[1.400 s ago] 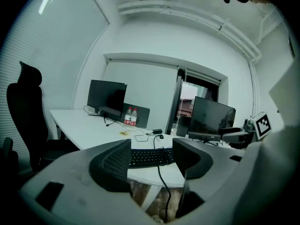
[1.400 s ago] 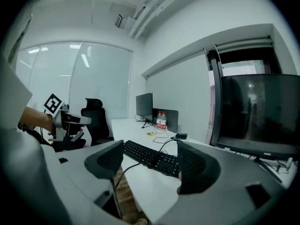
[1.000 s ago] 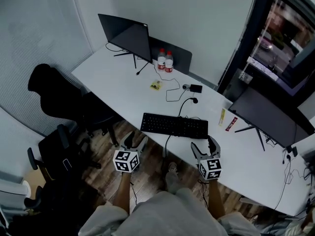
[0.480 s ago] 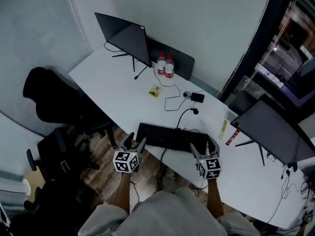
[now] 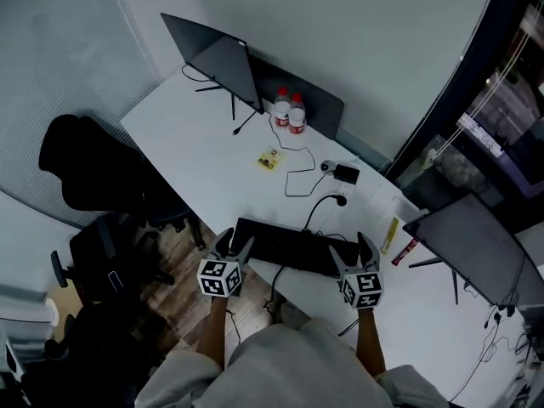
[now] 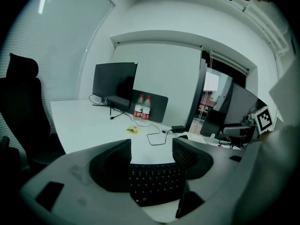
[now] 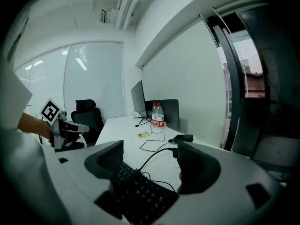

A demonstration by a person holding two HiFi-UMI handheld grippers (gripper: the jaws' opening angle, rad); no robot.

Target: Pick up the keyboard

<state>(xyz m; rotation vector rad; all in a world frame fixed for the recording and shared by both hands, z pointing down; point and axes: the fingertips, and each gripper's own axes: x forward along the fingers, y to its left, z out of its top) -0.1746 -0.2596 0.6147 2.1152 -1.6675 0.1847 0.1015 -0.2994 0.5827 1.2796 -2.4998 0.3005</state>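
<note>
A black keyboard (image 5: 289, 246) lies along the near edge of the white desk (image 5: 204, 155), its cable running back across the top. My left gripper (image 5: 231, 246) stands open at the keyboard's left end, and the keys (image 6: 154, 182) show between and below its jaws. My right gripper (image 5: 354, 251) stands open at the keyboard's right end; the keyboard (image 7: 140, 193) and its black cable (image 7: 152, 157) lie between and under those jaws. Neither gripper holds anything.
A black monitor (image 5: 212, 58) and two water bottles (image 5: 289, 113) stand at the desk's back. A yellow packet (image 5: 270, 158), a small black box (image 5: 347, 174) and a second monitor (image 5: 472, 245) are on the desk. Black office chairs (image 5: 93, 168) stand to the left.
Both grippers have moved forward to the keyboard's two ends. The head view has shifted, so the desk now sits lower and closer.
</note>
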